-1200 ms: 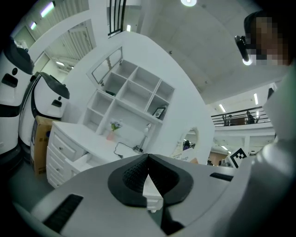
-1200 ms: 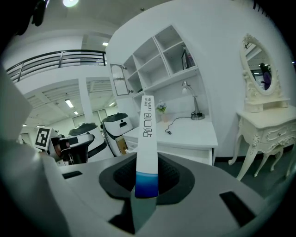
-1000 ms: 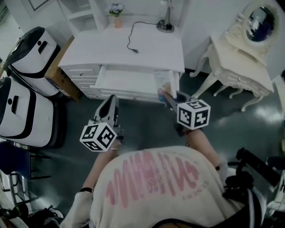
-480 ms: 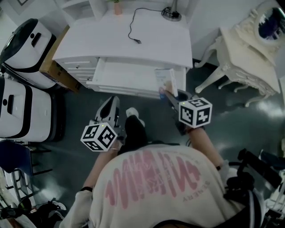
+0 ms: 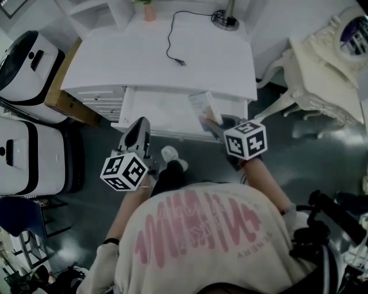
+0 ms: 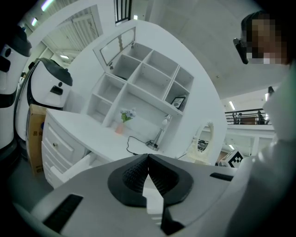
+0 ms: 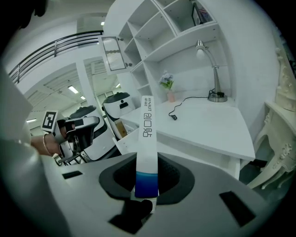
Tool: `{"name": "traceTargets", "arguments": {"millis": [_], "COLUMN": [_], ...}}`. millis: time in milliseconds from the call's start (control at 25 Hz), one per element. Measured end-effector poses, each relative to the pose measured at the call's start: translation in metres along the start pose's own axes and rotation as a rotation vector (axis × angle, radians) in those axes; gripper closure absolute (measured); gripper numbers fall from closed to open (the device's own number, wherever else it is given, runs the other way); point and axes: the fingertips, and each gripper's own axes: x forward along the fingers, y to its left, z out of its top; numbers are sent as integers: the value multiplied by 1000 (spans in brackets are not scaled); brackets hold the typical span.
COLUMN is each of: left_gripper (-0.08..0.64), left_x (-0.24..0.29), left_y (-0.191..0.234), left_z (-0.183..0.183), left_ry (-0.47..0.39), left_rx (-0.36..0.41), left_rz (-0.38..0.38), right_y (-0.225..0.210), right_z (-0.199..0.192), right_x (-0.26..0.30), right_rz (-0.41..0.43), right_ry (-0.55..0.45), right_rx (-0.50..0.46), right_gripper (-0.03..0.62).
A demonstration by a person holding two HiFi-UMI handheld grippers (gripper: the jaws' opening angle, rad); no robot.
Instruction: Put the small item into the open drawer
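Note:
The small item is a slim white box with a blue end (image 7: pixel 146 148), standing up between the pads of my right gripper (image 7: pixel 146 178), which is shut on it. In the head view that box (image 5: pixel 204 108) hangs over the right part of the open drawer (image 5: pixel 155 112) of the white desk (image 5: pixel 172 63), with the right gripper (image 5: pixel 211 124) just behind it. My left gripper (image 5: pixel 140 125) hovers in front of the drawer's left part. Its pads (image 6: pixel 138 172) meet with nothing between them, so the left gripper (image 6: pixel 148 158) is shut and empty.
On the desk are a black cable (image 5: pixel 175 41), a lamp base (image 5: pixel 229 22) and a small flower pot (image 5: pixel 149 11). White rounded machines (image 5: pixel 26 63) and a cardboard box (image 5: pixel 64 102) stand to the left, an ornate cream dressing table (image 5: pixel 322 74) to the right. The person's shoe (image 5: pixel 172 155) is below the drawer.
The person has stepped closer to the desk and a foot has come into view. The right gripper has carried the box forward from the drawer's front edge to over its inside.

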Motion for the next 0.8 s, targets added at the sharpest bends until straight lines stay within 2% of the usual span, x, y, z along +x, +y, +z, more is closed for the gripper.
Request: {"name": "traceTargets", "arguments": {"millis": [400,560,800], "left_gripper": [531,531,531], "left_x": [32,25,15], "left_y": [21,33,55], "left_z": [-9,-22,-31], "left_ry": [65,94,111], "left_rx": [-3,-23,-40], "left_rz": [12,49,103], "right_y": [-37,-52,-61], "right_z": [-25,-35,-49], "right_x": [59,80,109], "right_rz": [19,9,39], "right_ry": [164,223,326], "right_rx": [-29,-51,-107], "right_gripper": [502,502,502]}}
